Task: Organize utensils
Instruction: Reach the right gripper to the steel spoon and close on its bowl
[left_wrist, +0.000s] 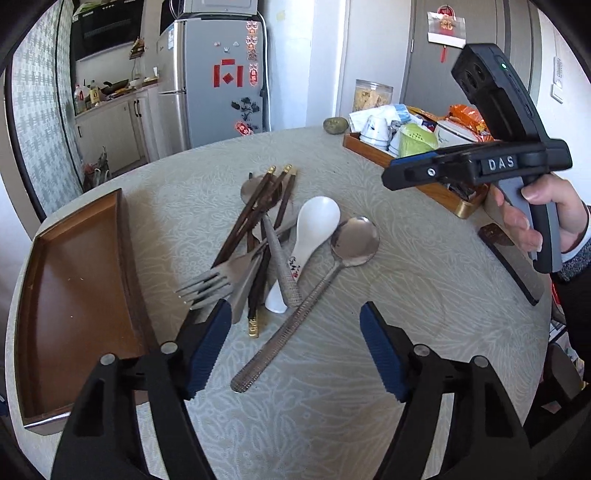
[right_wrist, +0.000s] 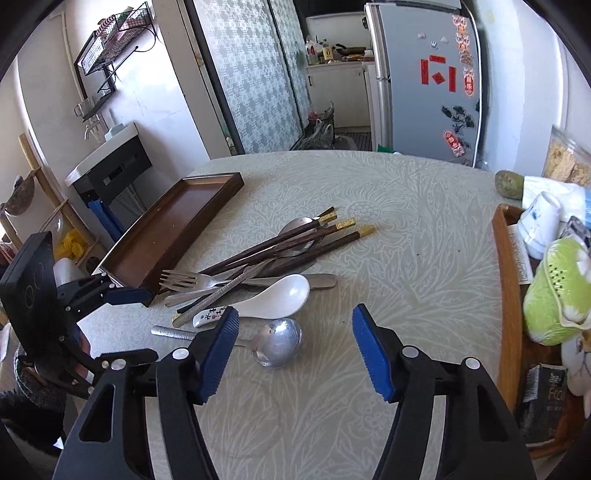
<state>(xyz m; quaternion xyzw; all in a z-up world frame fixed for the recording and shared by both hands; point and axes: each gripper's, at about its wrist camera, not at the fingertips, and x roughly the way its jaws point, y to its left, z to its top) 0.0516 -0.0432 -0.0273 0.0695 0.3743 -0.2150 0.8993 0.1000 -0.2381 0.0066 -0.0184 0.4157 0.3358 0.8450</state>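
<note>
Utensils (left_wrist: 273, 243) beneath both downward-tilted grippers, jaws apart, nothing held

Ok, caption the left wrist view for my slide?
Open left gripper above jumbled metal and white ceramic utensils beside empty brown wooden tray.

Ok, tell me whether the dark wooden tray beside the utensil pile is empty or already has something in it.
Empty. The dark wooden tray shows only its bare brown floor in both views; the utensil pile lies on the tablecloth beside it.

Home dining area opening onto a kitchen. Ahead of the tool: round table with pale leaf-patterned cloth (right_wrist: 369, 206); beyond it, grey magnet-covered refrigerator (left_wrist: 221, 81), white kitchen cabinets (left_wrist: 110, 129), black range hood (left_wrist: 107, 29).
</note>
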